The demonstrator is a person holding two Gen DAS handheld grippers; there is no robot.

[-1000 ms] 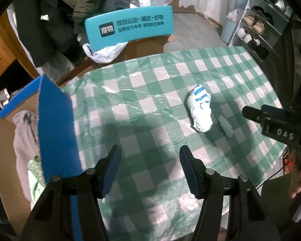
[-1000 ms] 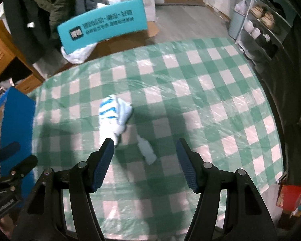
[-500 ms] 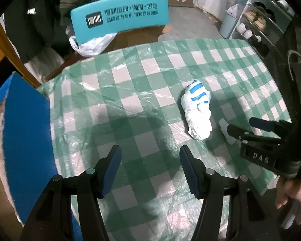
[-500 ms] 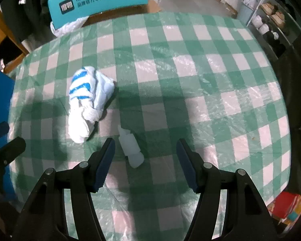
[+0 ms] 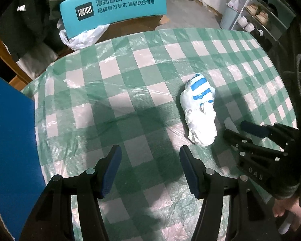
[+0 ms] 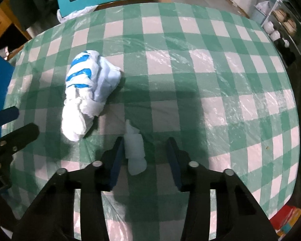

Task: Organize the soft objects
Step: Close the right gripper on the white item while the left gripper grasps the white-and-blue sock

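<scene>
Your right claw (image 6: 144, 152) points steeply down at the bench (image 6: 190, 70), and its jaws are closing with the small white bottle (image 6: 135, 152) between them: the bottle lies low in the centre of the right wrist view, hard against the left pad, with a clear gap to the right pad, so nothing is gripped yet. Up and to the left of it in that frame, just beside the bottle's tip but apart from it, lies the white bundle with blue stripes (image 6: 88, 92). Your left claw (image 5: 150, 166) stands wide open and empty over bare checked cloth at the lower centre of its own view; there the bundle sits to the right of centre, above and beyond the right pad. A blue panel (image 5: 11, 150) fills the left edge.
</scene>
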